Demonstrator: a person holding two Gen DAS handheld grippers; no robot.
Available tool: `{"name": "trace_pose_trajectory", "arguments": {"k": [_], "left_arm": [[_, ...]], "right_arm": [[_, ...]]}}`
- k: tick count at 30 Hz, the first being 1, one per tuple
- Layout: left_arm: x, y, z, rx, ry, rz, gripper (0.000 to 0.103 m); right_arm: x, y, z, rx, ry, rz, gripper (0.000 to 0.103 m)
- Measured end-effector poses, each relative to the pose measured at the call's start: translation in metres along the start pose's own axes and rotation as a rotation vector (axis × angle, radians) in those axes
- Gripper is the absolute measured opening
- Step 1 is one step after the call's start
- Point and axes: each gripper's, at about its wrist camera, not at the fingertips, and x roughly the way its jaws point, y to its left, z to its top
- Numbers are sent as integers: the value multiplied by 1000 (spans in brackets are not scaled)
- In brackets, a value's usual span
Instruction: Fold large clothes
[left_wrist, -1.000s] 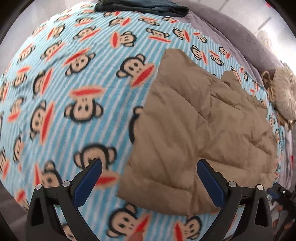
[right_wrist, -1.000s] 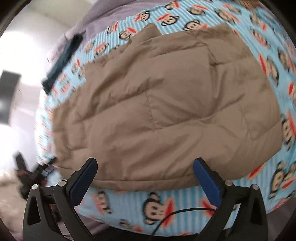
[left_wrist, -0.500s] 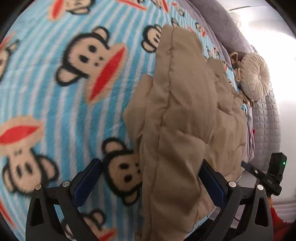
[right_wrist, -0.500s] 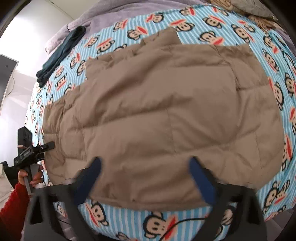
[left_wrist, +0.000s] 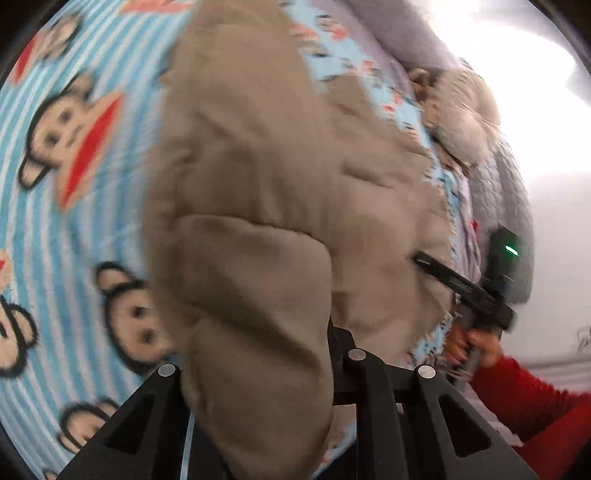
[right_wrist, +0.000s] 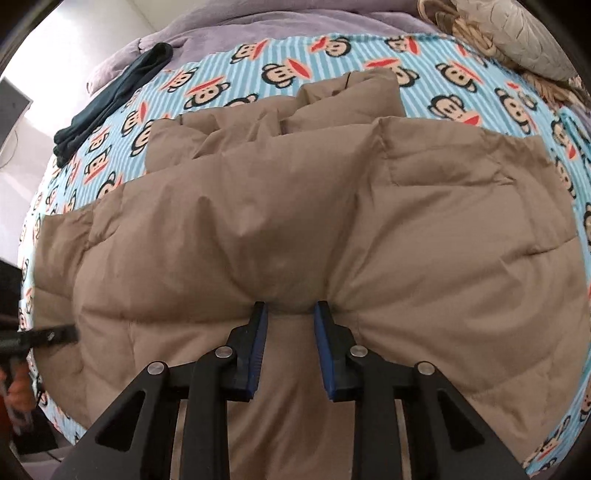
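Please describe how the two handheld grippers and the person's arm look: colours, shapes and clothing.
Each gripper is a black frame with triangular cut-outs and round silver pins. The right gripper has two flat blue finger pads; on the left gripper the pads are hidden. One side carries a small green light. The person wears a red sleeve.

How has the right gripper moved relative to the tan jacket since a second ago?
Yes. The right gripper came down from hovering off the tan jacket's near hem onto it, jaws closing, now pinching a fold of it.
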Motion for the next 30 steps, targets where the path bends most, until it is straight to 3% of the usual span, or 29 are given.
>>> {"name": "trace_pose_trajectory", "arguments": {"k": [5, 9, 15, 20, 23, 26, 30], "left_arm": [[-20, -89, -2, 106, -29, -36, 22], [-10, -165, -2, 183, -39, -27, 22], [49, -259, -4, 264, -28, 99, 22], [74, -290, -1, 270, -34, 207, 22], [88, -298, -1, 255, -31, 285, 22], [105, -302, -1, 247, -20, 329, 22], [156, -318, 8, 262, 41, 338, 29]], "right_arm": [[17, -16, 3, 23, 39, 57, 28], [27, -33, 7, 89, 65, 146, 28], [38, -58, 10, 186, 110, 290, 26], [43, -96, 21, 344, 208, 485, 24], [13, -123, 25, 343, 177, 526, 28], [-23, -157, 22, 309, 114, 485, 38], [-56, -212, 4, 335, 66, 430, 40]]}}
